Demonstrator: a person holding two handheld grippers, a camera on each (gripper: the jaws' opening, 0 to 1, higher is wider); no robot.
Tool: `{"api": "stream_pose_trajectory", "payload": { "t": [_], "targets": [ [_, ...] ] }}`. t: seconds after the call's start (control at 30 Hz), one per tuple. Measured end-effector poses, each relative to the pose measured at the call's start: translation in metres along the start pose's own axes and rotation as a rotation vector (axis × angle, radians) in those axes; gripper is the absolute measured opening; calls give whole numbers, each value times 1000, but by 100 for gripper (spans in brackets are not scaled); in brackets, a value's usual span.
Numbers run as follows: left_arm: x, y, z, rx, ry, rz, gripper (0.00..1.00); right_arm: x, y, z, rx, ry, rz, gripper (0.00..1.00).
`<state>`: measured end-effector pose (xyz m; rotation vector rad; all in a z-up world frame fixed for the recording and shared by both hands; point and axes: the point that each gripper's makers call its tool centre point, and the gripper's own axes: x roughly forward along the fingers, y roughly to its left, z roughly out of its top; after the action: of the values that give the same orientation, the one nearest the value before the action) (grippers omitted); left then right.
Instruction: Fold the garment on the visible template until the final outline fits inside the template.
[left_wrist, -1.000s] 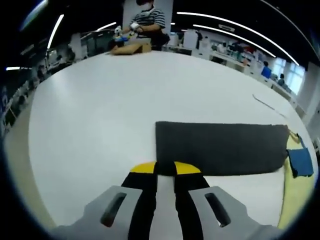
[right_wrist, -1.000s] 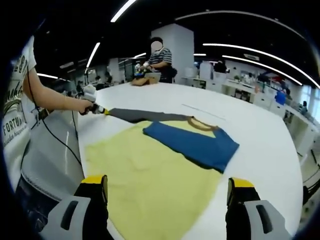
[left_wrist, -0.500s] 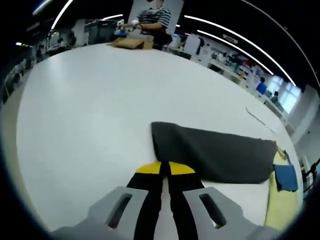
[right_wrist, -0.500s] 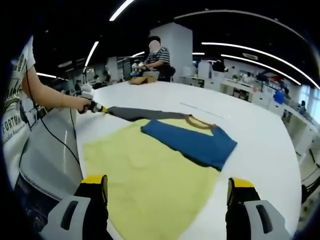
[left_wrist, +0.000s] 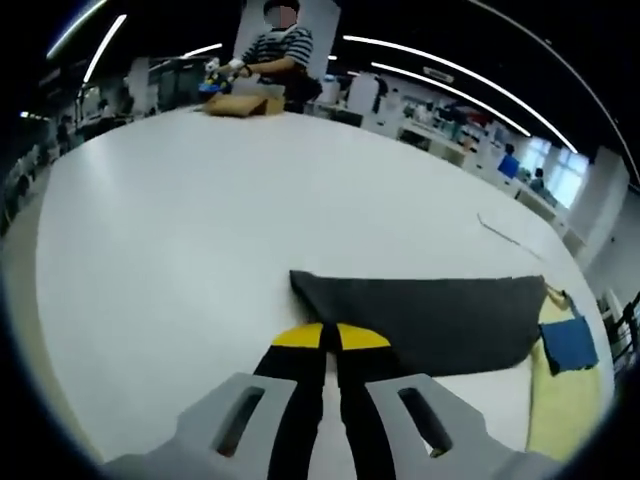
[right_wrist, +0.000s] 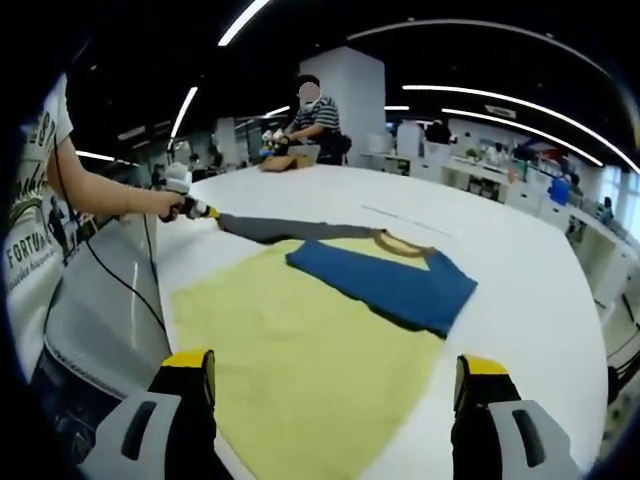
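Left tool (left_wrist: 331, 338), jaws closed on the grey sleeve (left_wrist: 420, 318), which runs lengthwise towards the shirt (right_wrist: 320, 340); right tool (right_wrist: 335, 385) gapes empty.

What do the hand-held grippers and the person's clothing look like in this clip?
Each hand-held gripper, left and right, has black jaws with yellow tips on light grey mounts with slots. The person wears a white T-shirt with dark lettering; a thin black cable hangs below the forearm.
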<state>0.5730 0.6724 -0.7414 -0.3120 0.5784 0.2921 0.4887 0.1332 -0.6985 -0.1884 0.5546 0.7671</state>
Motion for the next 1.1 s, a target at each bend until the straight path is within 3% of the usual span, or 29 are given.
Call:
{"api": "stream_pose_trajectory", "payload": {
  "t": [0.5, 1.1],
  "targets": [
    [1, -35, 18, 62, -35, -96, 0, 5, 7, 1, 0, -8, 29, 99],
    [-6, -90, 25, 123, -49, -241, 0, 6, 18, 3, 4, -24, 70, 99]
  ]
}}
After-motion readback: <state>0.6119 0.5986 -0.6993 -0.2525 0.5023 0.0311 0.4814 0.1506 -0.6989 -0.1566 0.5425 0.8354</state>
